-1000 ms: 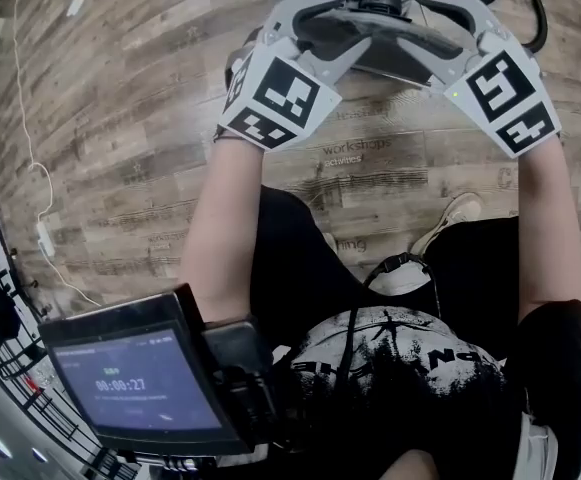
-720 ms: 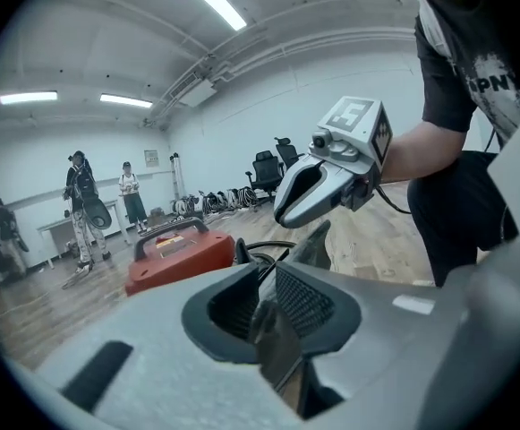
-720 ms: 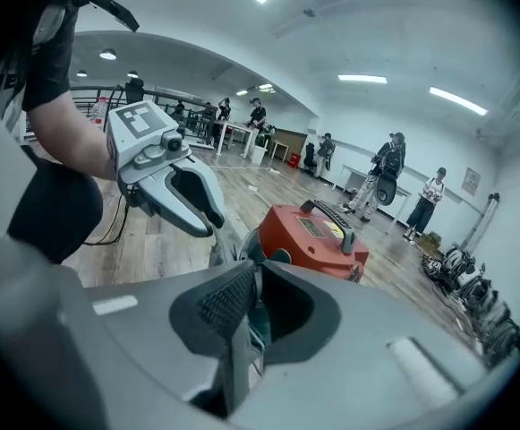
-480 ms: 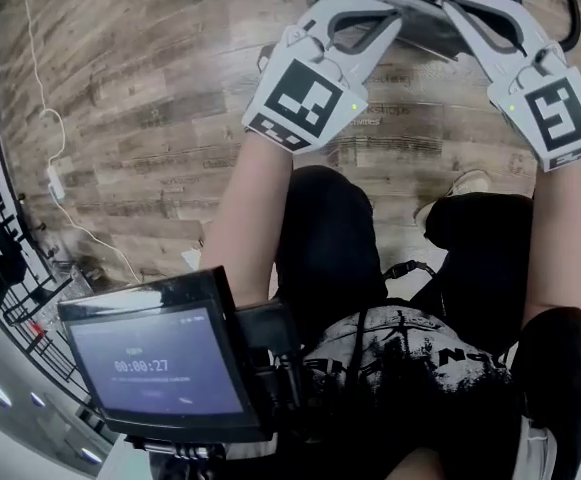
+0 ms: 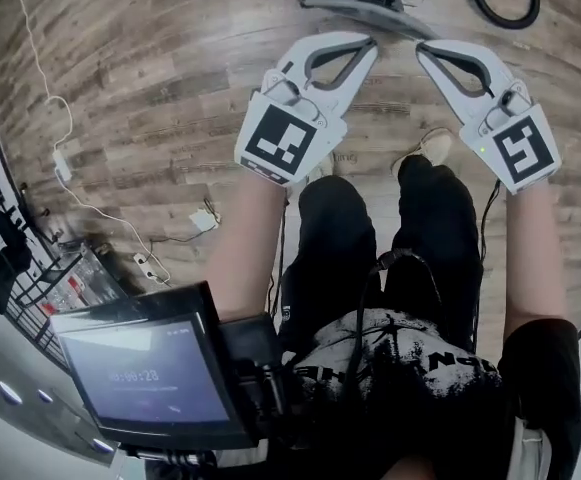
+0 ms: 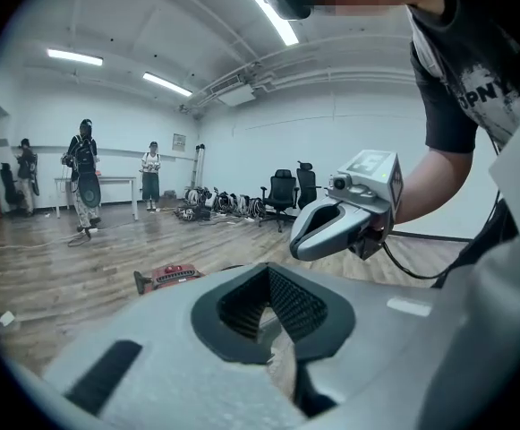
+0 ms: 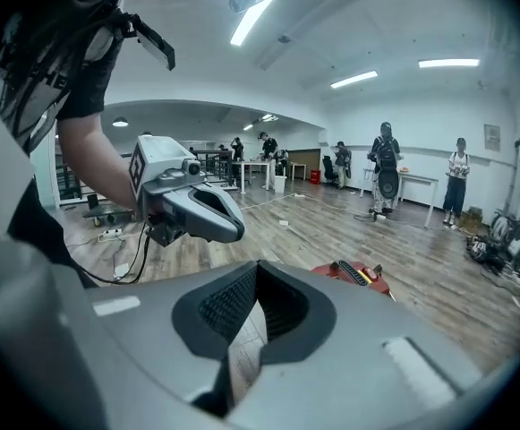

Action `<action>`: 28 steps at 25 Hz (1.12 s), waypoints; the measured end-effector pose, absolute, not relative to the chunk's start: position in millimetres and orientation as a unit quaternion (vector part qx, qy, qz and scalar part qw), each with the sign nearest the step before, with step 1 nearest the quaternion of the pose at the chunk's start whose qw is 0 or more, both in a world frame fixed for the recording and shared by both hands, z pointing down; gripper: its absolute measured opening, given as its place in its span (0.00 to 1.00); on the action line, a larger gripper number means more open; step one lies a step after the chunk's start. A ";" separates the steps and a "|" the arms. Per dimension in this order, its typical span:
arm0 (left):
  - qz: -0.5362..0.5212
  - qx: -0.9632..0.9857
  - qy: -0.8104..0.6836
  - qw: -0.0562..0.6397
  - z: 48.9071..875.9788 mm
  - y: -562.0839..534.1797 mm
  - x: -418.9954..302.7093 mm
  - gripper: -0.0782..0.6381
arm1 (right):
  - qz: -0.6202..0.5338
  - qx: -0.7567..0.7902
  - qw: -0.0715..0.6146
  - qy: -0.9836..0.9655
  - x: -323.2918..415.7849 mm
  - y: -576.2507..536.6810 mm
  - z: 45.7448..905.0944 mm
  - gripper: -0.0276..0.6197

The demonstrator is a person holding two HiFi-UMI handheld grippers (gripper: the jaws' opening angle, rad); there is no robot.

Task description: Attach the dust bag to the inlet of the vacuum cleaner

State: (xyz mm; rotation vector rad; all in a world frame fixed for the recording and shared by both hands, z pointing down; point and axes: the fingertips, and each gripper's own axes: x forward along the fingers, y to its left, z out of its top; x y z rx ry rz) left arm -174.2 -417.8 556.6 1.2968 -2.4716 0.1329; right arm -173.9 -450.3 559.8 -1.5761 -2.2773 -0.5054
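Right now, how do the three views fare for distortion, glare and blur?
Head view: fisheye bows the floor planks, evenly lit, sharp. Left gripper view: dark round vignette, ceiling strip light blown out. Right gripper view: same vignette, strip light glaring.

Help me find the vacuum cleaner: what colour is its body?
The vacuum cleaner is red, best seen in the right gripper view.

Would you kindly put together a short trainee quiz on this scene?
1. True or false: the left tongs are holding something.
2. Where is the red vacuum cleaner? A: on the floor. B: on a table. C: in the person's lap.
3. Fill in the blank: the right tongs are ____ (open or shut).
Key: 1 false; 2 A; 3 shut.
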 end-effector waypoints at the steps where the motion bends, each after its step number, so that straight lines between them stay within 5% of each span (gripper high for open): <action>1: 0.040 0.455 -0.872 0.175 531.0 -417.4 -170.3 0.11 | -0.171 -0.553 0.165 -0.799 -170.6 -450.3 536.6 0.05; 13: -0.009 0.451 -0.888 0.091 250.2 -348.2 -108.2 0.11 | -0.086 -0.513 0.118 -0.846 -104.0 -392.6 269.8 0.05; 18: -0.013 0.473 -0.874 0.113 211.7 -344.5 -97.7 0.11 | -0.061 -0.502 0.129 -0.853 -94.7 -388.4 233.5 0.05; 28: 0.016 0.491 -0.870 0.044 122.8 -343.0 -67.1 0.11 | -0.049 -0.522 0.062 -0.850 -80.5 -369.7 139.3 0.05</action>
